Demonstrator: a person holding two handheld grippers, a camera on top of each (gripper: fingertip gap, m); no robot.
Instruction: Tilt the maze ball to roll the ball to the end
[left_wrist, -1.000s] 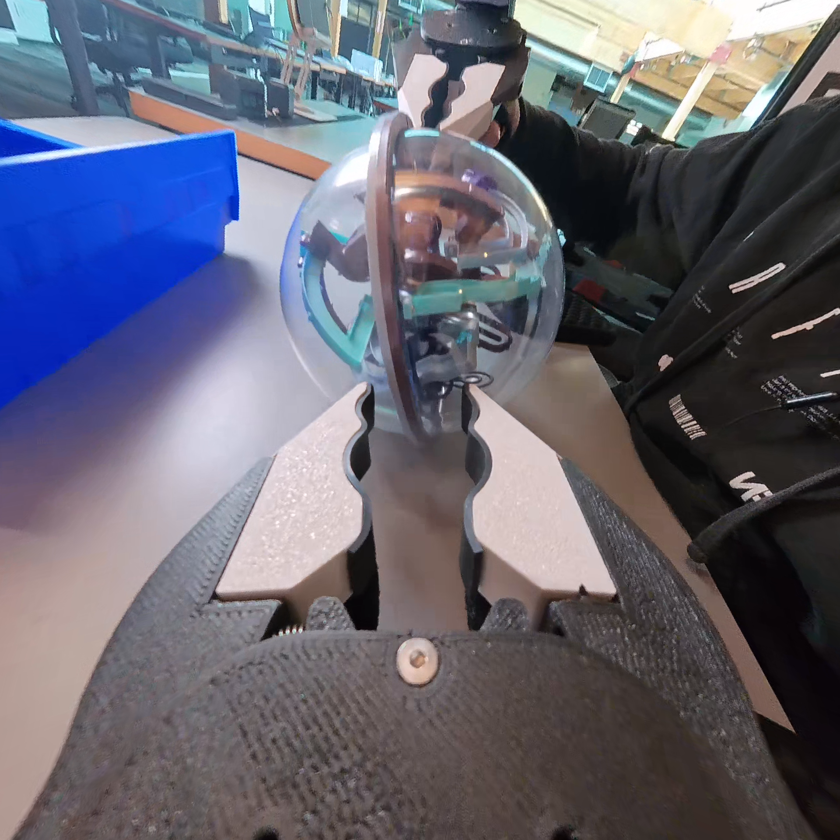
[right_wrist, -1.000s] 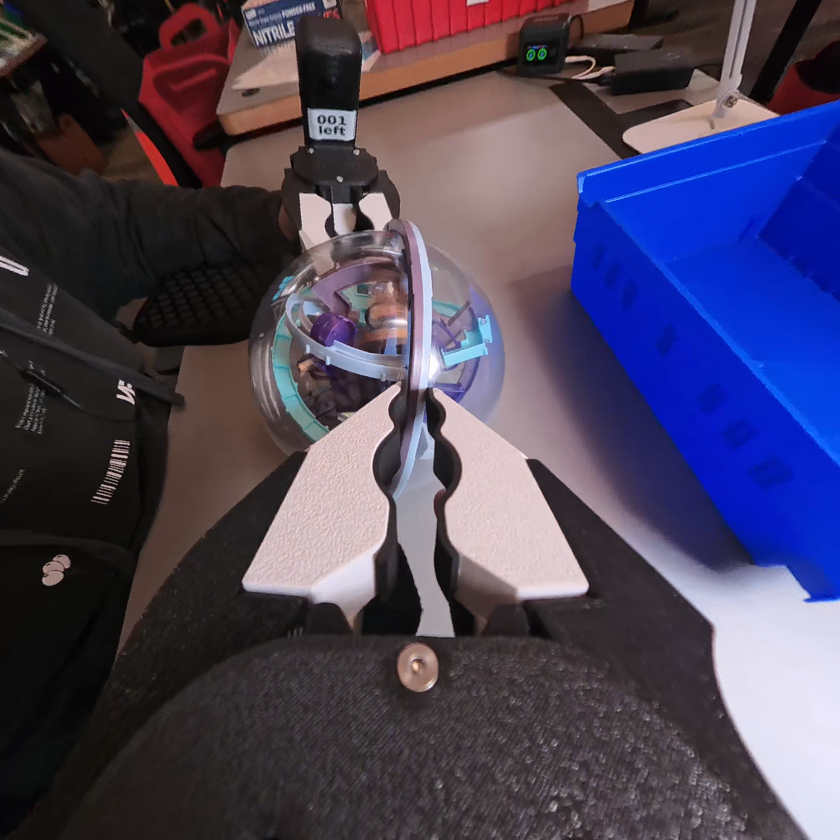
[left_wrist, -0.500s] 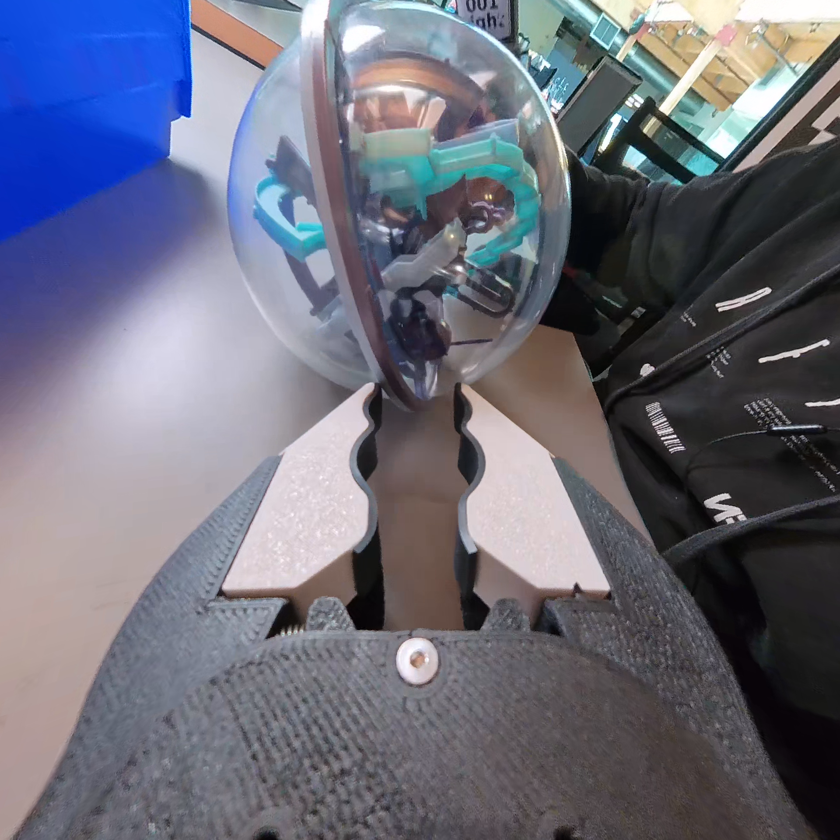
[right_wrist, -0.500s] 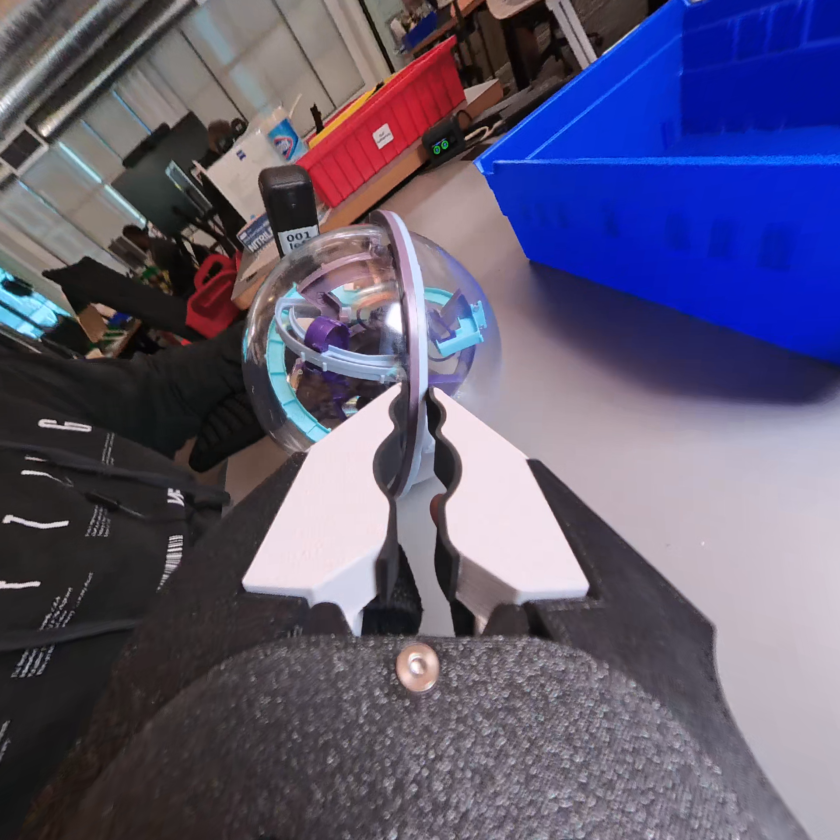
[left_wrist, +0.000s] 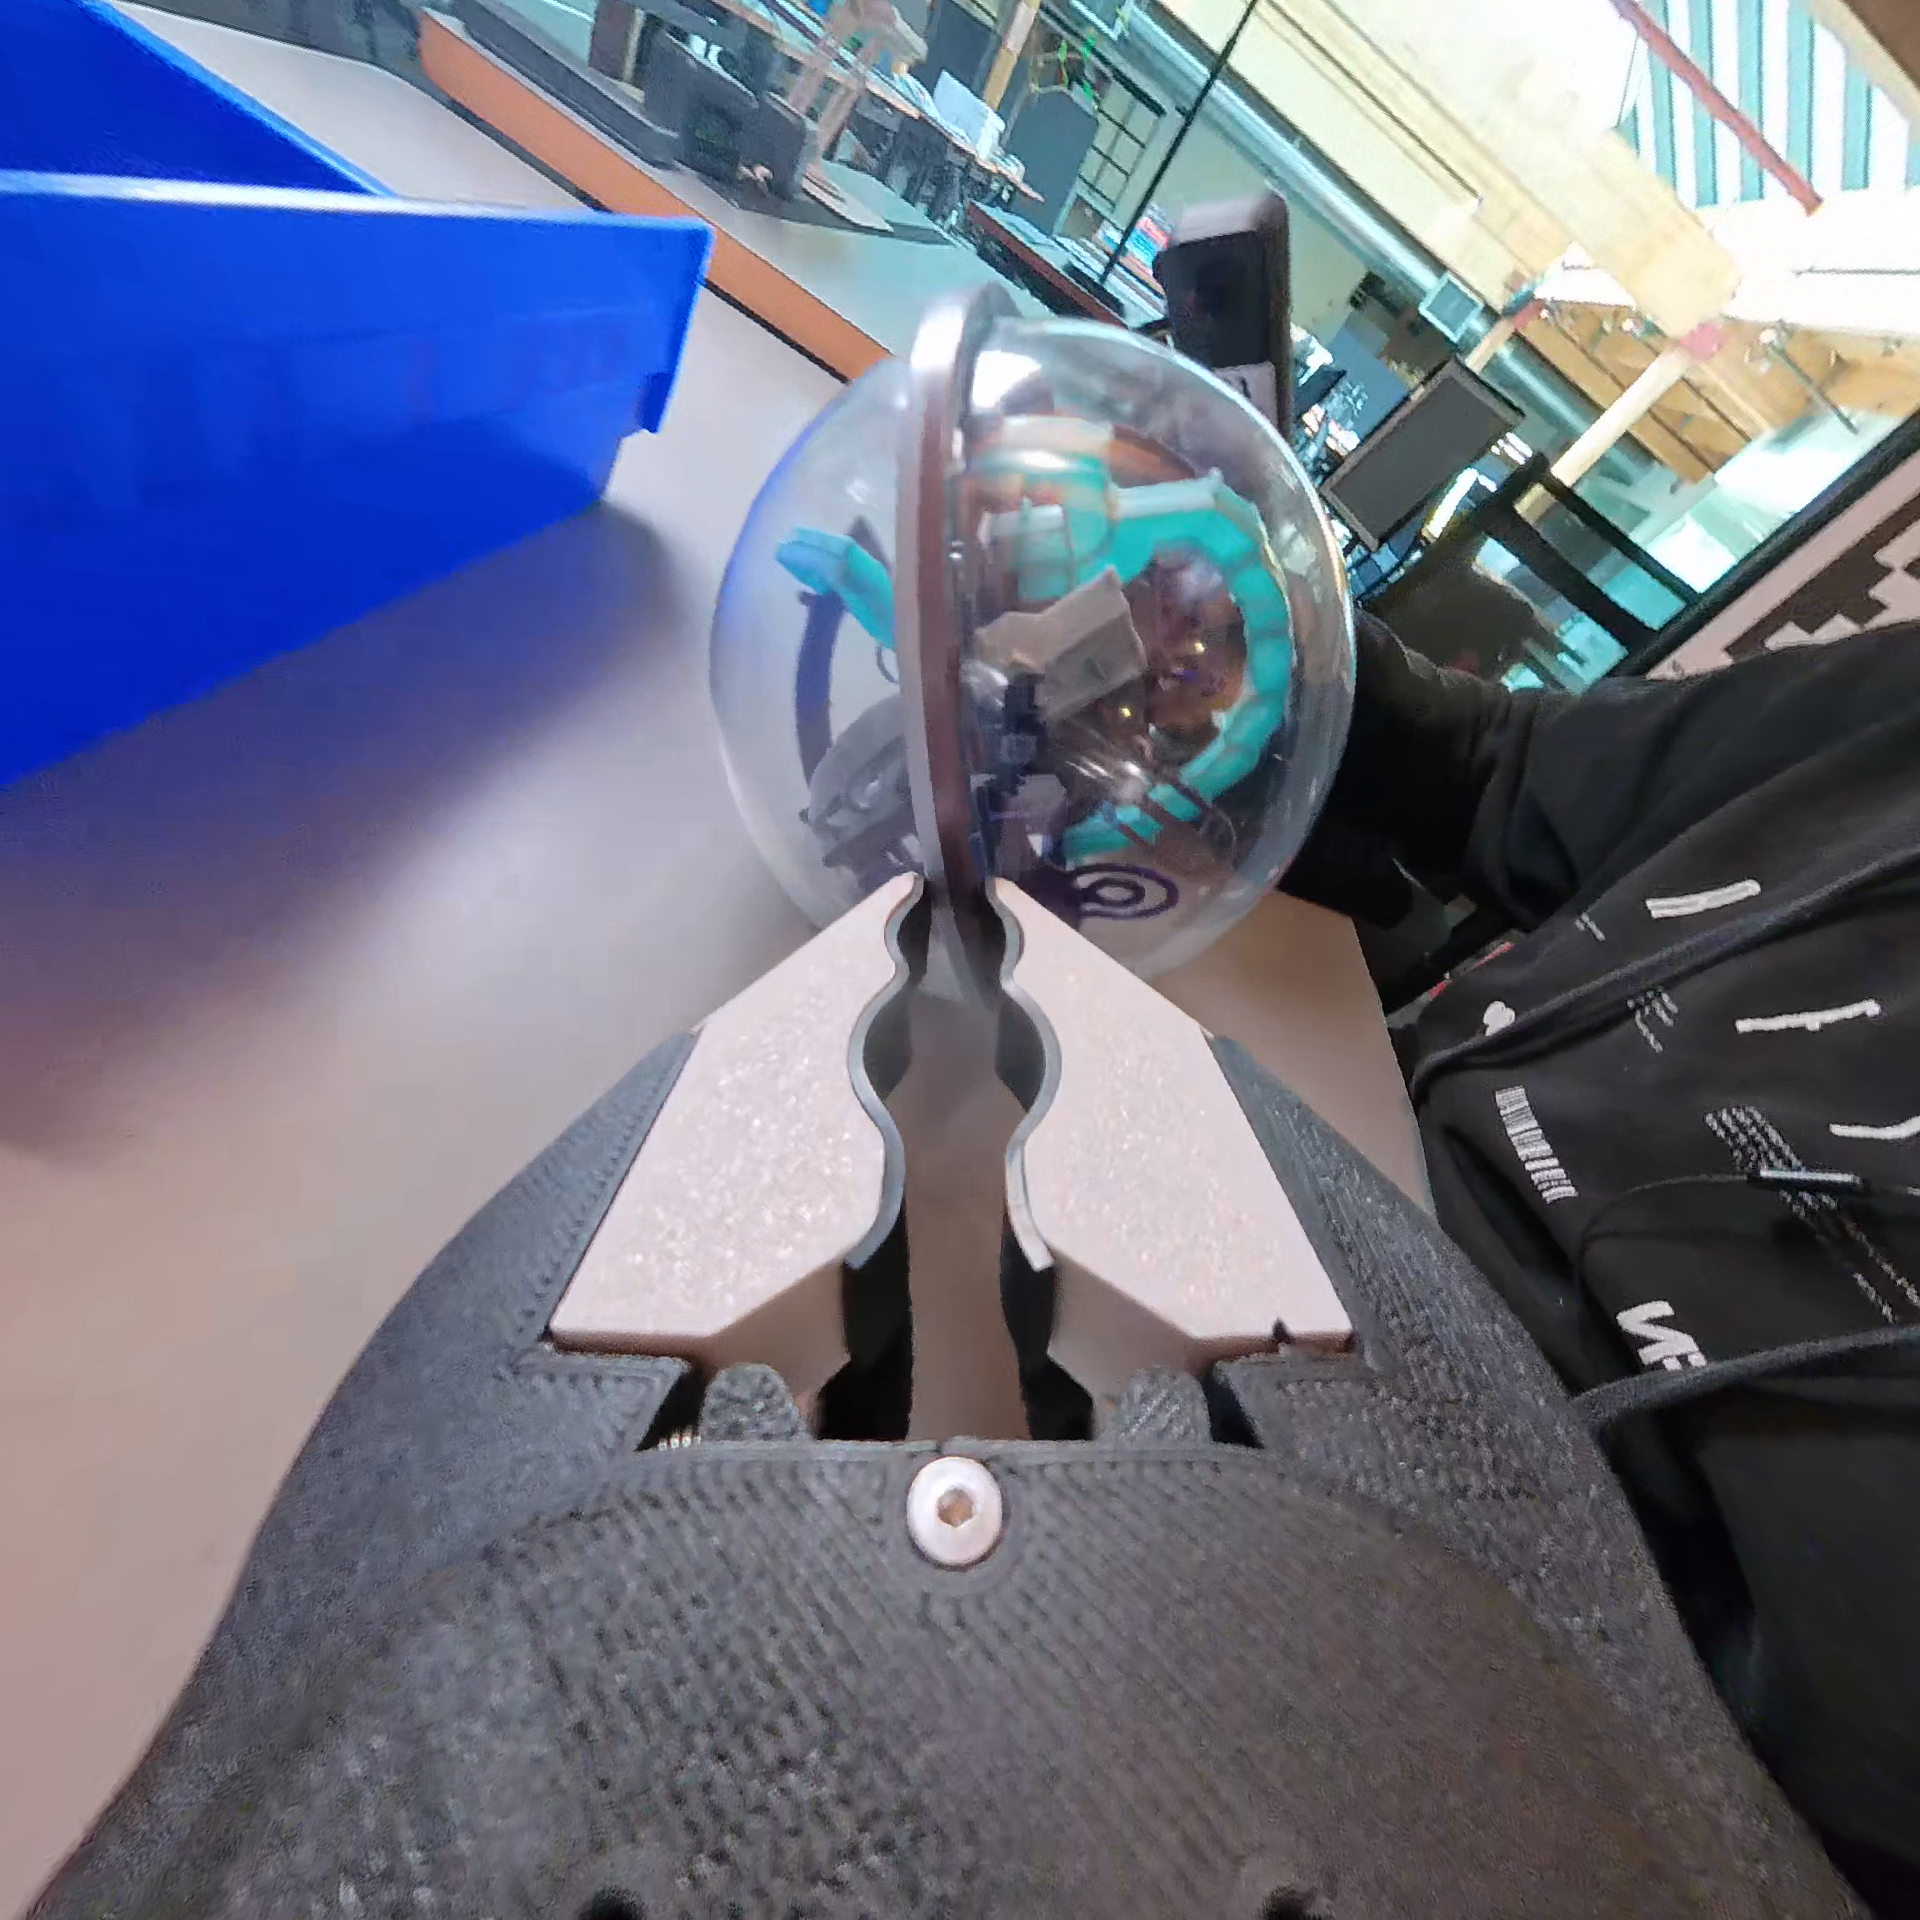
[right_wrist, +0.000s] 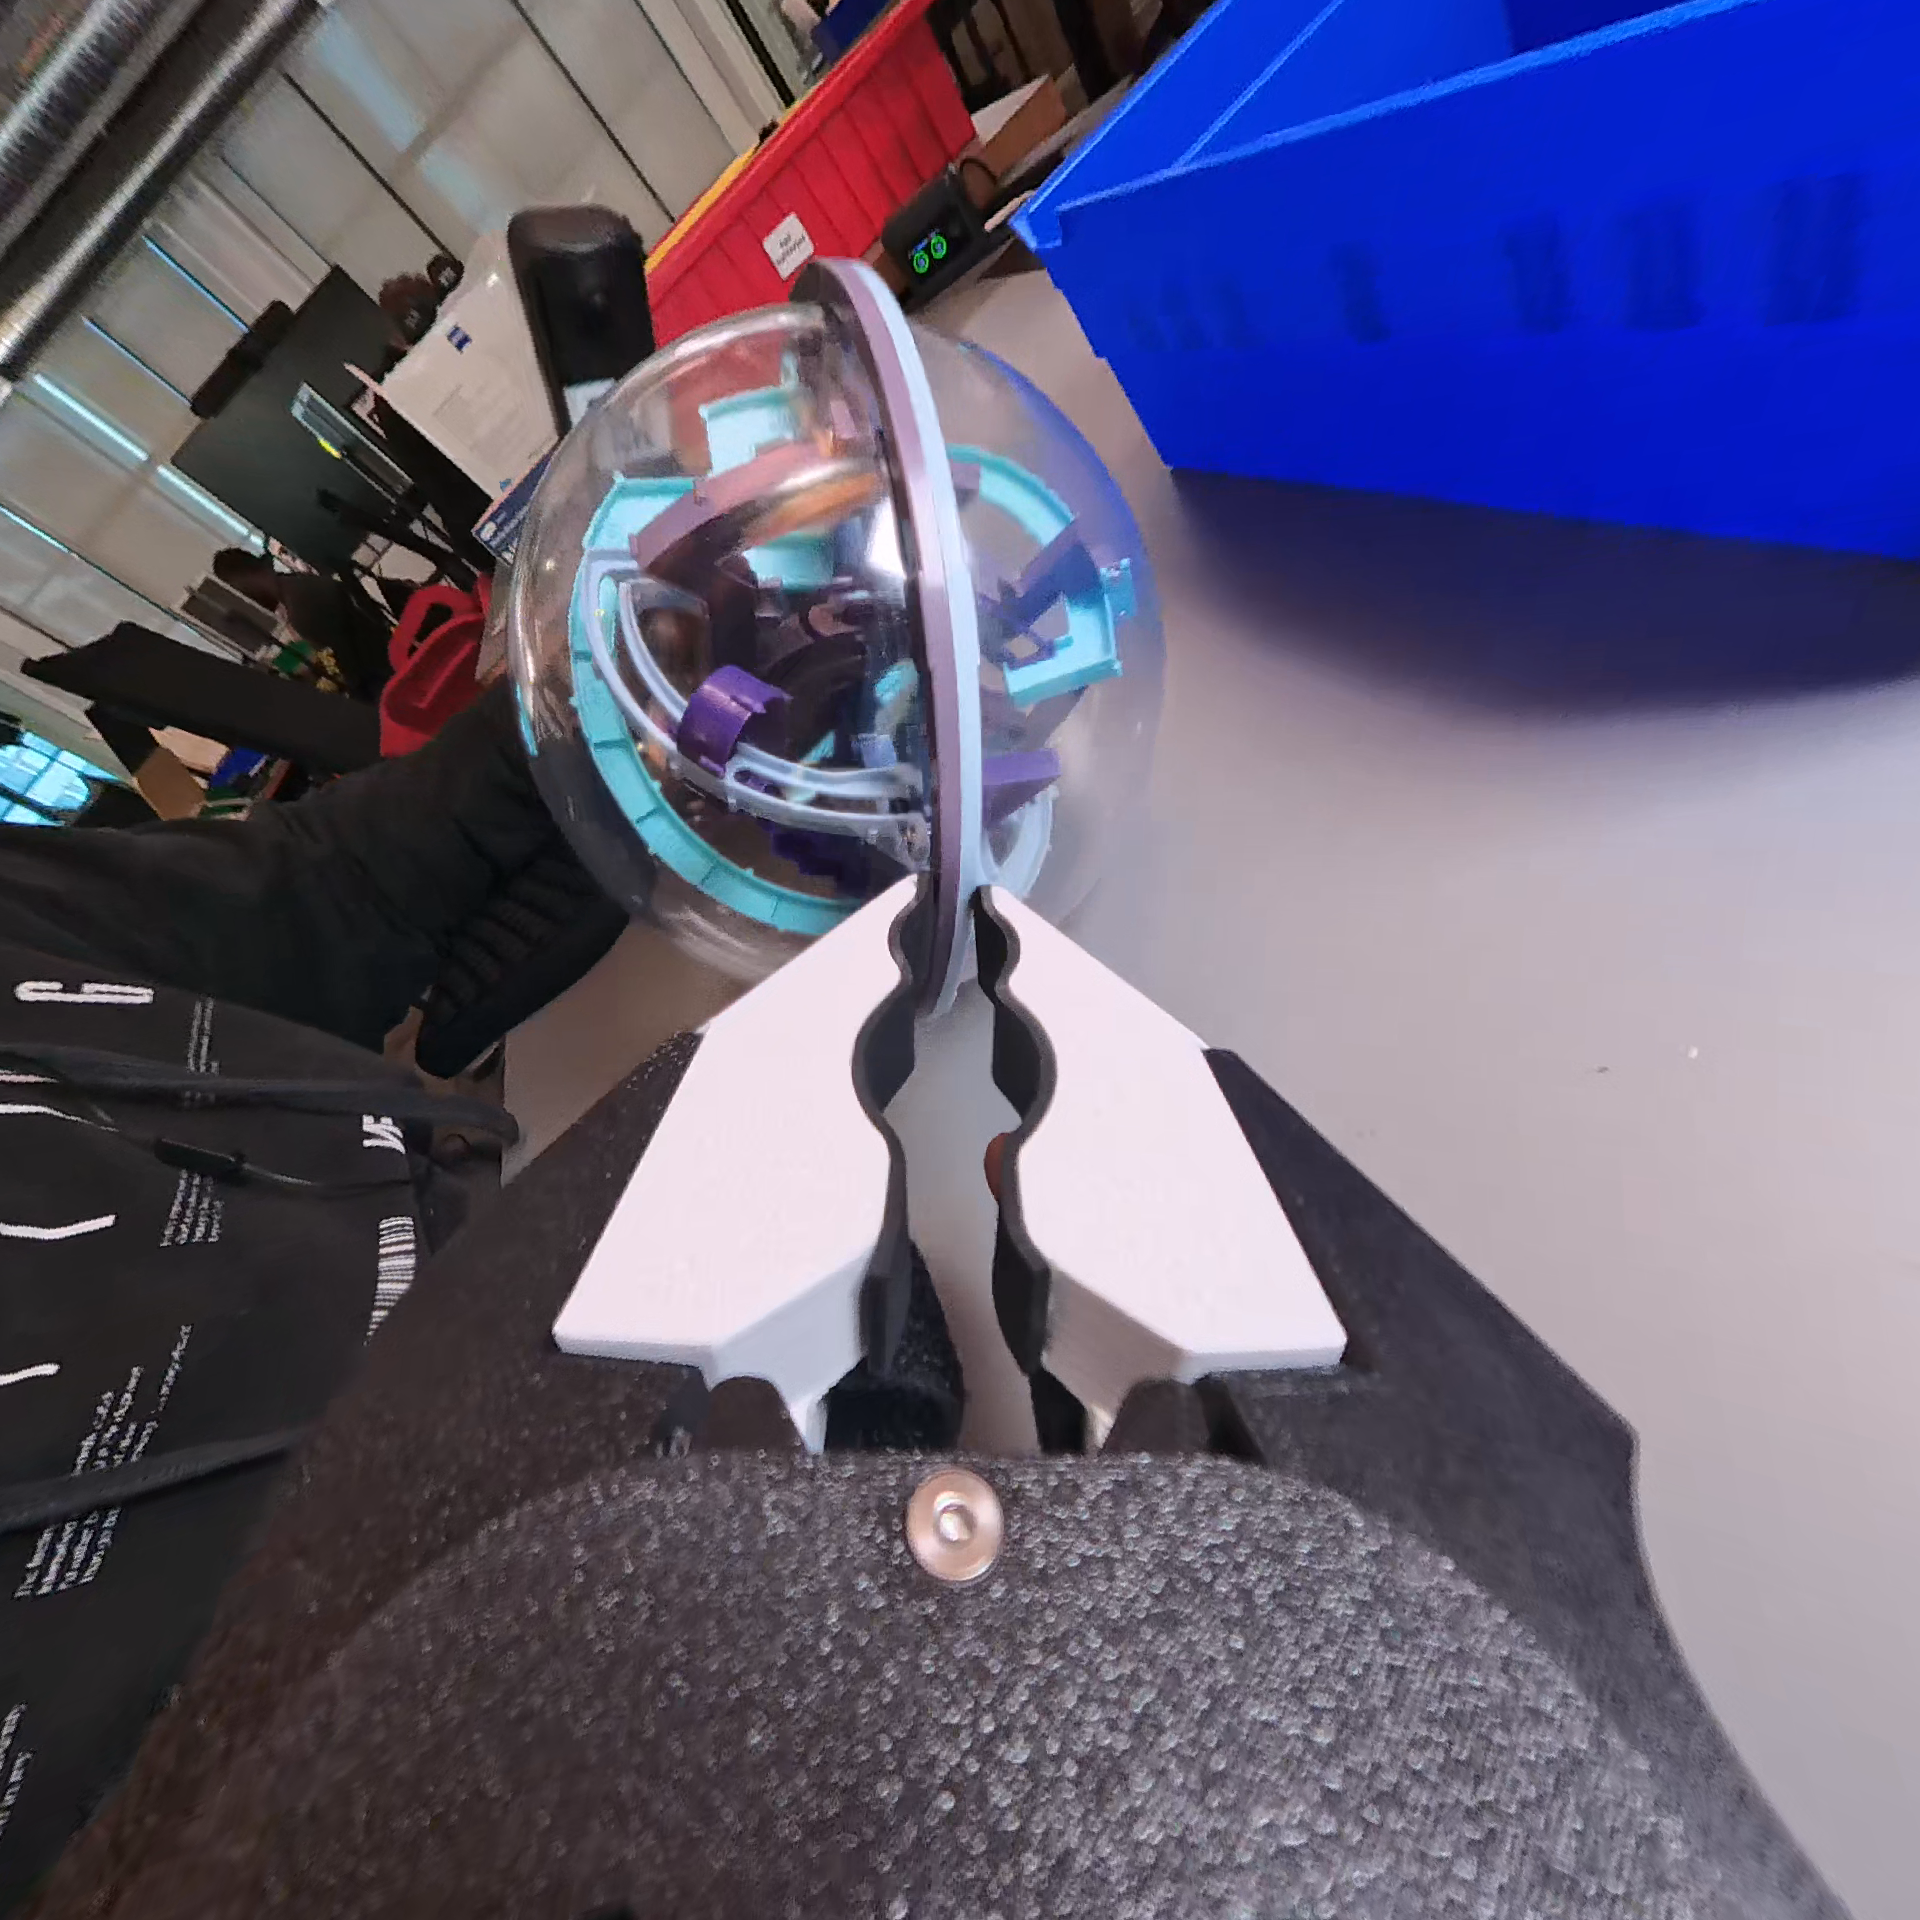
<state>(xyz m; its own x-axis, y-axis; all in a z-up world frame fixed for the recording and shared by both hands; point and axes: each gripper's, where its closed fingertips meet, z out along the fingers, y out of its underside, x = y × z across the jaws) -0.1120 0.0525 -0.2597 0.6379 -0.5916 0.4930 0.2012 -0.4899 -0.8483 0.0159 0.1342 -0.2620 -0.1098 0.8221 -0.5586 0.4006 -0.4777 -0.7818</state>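
1. On the left of the left wrist view the blue bin stands on the grey surface, well apart from the work; it plays no part in the task as far as the task sentence goes.
2. In the middle the left tool is closed on the equator rim of the maze ball, its wavy jaws pinching the thin flange; gripping the rim rather than the smooth clear shell likely keeps the sphere from slipping as it is turned.
3. The maze ball is held between the two tools, one on each side of the rim; whether it touches the surface I cannot tell; the rim stands nearly upright with a slight lean, which I judge to be a deliberate tilt to steer the ball along the teal and purple tracks inside.
4. A small shiny bead shows near the centre of the maze; whether it is the rolling ball, and how near the end it lies, I cannot say.
5. In the right wrist view the right tool is likewise clamped on the same rim from the opposite side; two opposed grips give control over the tilt.
6. To the right in the left wrist view sits the person's dark sleeve.
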